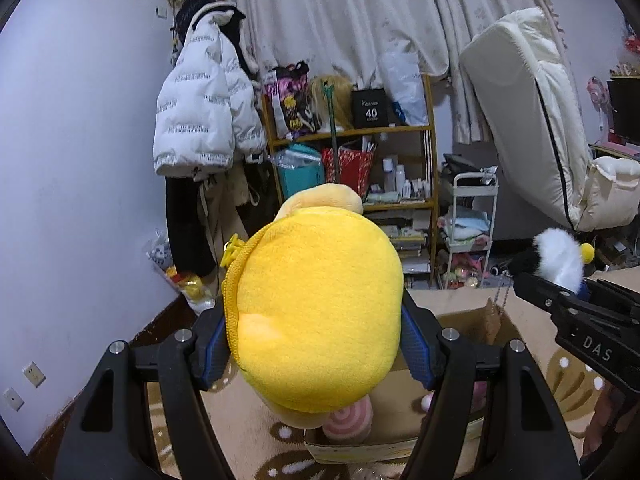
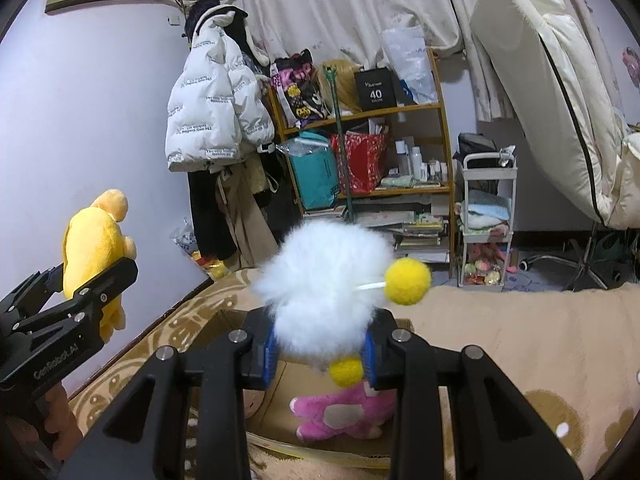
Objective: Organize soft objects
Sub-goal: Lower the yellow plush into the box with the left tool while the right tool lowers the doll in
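Clamping a yellow plush toy (image 1: 320,320) between the blue ribbed fingers (image 1: 416,354) of the left gripper (image 1: 316,350), pads pressing into its sides. Standing roughly upright, long axis running top to bottom, rounded fleecy bulk facing the camera, a paler orange lobe capping the top (a yellow zip seam curving down its left edge). Hanging above an open cardboard box (image 1: 468,322), plain brown with flaps up, sitting on a beige patterned blanket (image 1: 576,380).

Pinching a white fluffy toy (image 2: 320,284) in the closed fingers (image 2: 269,354) of the right gripper (image 2: 320,354), long silky fur spilling over the pads. Pointing up and away from the camera, a felted yellow pom-pom (image 2: 407,281) on a thin white stalk jutting right, a second yellow ball (image 2: 346,372) dangling beneath. Hovering over the same box, where a pink plush toy (image 2: 344,412) with a beige patch is lying on the floor of it.

Showing black fur on the fluffy toy's side only from the left wrist.
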`<state>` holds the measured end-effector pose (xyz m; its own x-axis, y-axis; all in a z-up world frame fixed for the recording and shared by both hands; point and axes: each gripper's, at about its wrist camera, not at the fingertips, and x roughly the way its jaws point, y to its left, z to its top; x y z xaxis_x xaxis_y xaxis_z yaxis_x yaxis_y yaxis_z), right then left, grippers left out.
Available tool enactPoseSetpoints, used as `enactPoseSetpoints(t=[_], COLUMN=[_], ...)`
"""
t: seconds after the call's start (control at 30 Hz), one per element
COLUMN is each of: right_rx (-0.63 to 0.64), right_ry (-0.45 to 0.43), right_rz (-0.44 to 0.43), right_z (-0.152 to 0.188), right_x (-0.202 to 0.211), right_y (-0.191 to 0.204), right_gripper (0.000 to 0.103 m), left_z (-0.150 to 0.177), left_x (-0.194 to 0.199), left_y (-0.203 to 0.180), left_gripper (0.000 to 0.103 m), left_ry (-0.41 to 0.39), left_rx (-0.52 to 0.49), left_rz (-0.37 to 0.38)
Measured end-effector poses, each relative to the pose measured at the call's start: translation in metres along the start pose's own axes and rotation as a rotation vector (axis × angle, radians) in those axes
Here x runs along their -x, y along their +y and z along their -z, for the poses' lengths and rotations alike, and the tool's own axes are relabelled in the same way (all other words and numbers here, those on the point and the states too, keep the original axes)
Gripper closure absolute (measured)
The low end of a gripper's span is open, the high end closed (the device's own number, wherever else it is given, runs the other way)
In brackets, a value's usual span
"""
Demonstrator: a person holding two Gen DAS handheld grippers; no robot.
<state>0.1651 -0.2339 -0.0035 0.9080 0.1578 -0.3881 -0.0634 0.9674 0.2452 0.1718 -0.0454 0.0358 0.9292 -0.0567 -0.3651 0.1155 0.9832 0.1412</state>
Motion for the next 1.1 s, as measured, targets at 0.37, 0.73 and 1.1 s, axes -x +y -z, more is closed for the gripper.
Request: enactPoseSetpoints(t=[0.37,0.73,1.1], right_rx=[-0.078,-0.114,-0.134], right_ry=[0.082,0.145,0.180], right_rz=[-0.027,-0.031,-0.024], right_z=[0.021,0.035,0.043], right_x=[-0.028,-0.047,-0.055], right_y=[-0.020,-0.029,-0.035], right_gripper=[0.068,0.066,0.066], left_z=[0.028,0.053,0.058], left_x=[-0.040,-0.068,-0.073], left_y=[-0.003,-0.014,-0.017], left_gripper=[0.033,0.032,0.031], left_ry=[0.147,0.274,0.297], left_rx=[0.020,0.023,0.018], left_rz=[0.047,0.106,0.107])
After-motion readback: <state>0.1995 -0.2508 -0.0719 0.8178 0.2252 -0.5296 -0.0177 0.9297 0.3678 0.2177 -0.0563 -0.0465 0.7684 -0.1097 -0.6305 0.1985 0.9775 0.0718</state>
